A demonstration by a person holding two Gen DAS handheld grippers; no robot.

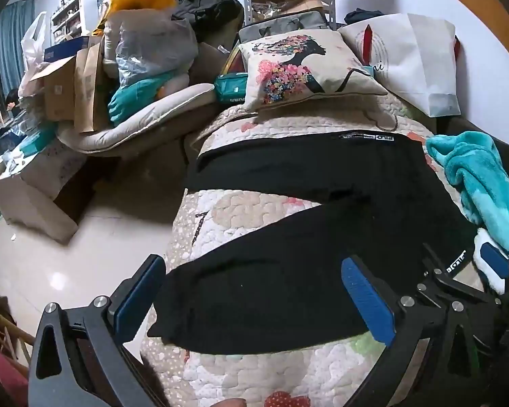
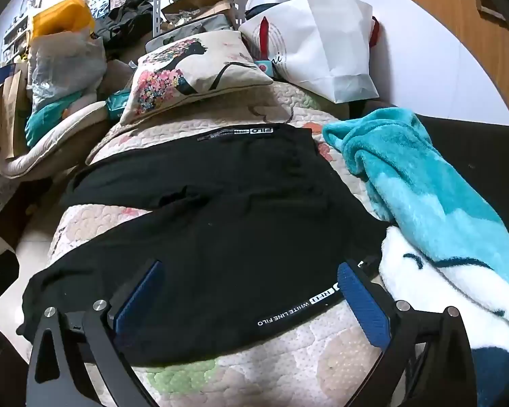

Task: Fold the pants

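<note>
Left tongs: the left gripper (image 1: 251,291) is held wide open above the near trouser leg, nothing being gripped; black cloth is seen between its blue pads (image 1: 366,298), whether touched cannot be told.
Right tongs: the right gripper (image 2: 251,291) is likewise spread wide and empty, poised over the near waistband edge with its white lettering (image 2: 298,308).
Task's thing: one pair of black pants (image 2: 220,230) is laid flat on the quilted cover (image 2: 288,366), spread in a V, one leg directly ahead of both tongs, the other leg further off beyond a strip of bare quilt.
Step in hand: judged to be the first fold, not yet begun; the two legs lie apart.
Next move: the near edge would have to be pinched at hem and waistband, then carried away from the tongs onto the far leg, edges matched.
Beside, to the right of the right tongs: one teal and white fleece blanket (image 2: 434,196), touching the waist end.
Beyond the pants: one printed cushion (image 2: 193,71), one white paper bag (image 2: 325,37).
Count: two tongs, one pants, one blanket, one cushion, one bag.
</note>
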